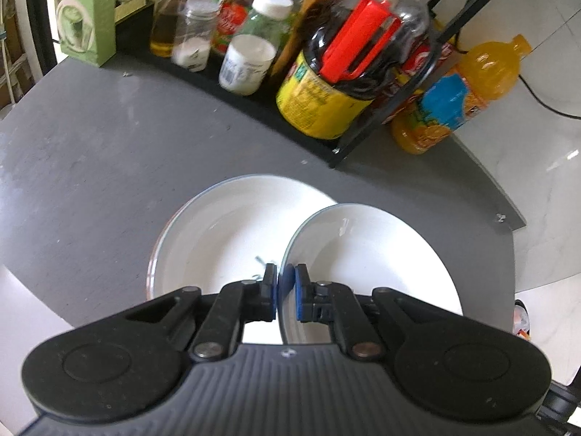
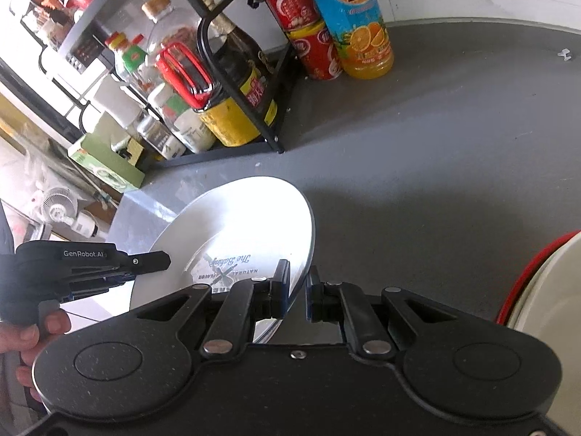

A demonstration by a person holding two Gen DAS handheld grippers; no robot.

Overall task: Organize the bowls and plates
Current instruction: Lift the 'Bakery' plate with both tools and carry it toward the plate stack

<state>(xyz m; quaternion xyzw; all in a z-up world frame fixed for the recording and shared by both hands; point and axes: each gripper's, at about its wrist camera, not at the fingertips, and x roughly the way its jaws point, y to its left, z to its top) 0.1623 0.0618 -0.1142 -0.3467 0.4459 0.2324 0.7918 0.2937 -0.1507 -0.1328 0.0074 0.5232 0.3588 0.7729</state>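
White plate (image 1: 366, 250), glossy, thin blue-grey rim, tilting on edge; printed lettering showing on its face (image 2: 232, 239) in the right wrist view. Second white plate (image 1: 218, 232), larger, lying flat on the grey tabletop (image 1: 90, 167), partly hidden behind the tilted one at 3 o'clock of it.

Surrounding, left to right in the left wrist view: green carton (image 1: 85, 11) standing at 10 o'clock; black wire rack (image 1: 254, 109) curving across 11 to 1 o'clock, crowding with jars and bottles; white-capped jar (image 1: 247, 63) sitting at its front; dark bottle with yellow label and red handle (image 1: 337, 83) standing at 12 o'clock; orange juice bottle (image 1: 461, 98) leaning at 2 o'clock, just outside the rack. Red-rimmed dish (image 2: 537, 283) showing only in the right wrist view, at 3 o'clock, cut by the frame. Nothing lying between the plates and the rack.

Left gripper (image 1: 287, 283) clenching on the tilted plate's near rim, blue pads pressing both faces, rim running straight up between the fingers toward 12 o'clock. Right gripper (image 2: 298, 290) clenching on the same plate's opposite rim, plate fanning out toward 10 o'clock; left gripper (image 2: 109, 265) entering at 9 o'clock, a hand (image 2: 25, 330) wrapping its grip.
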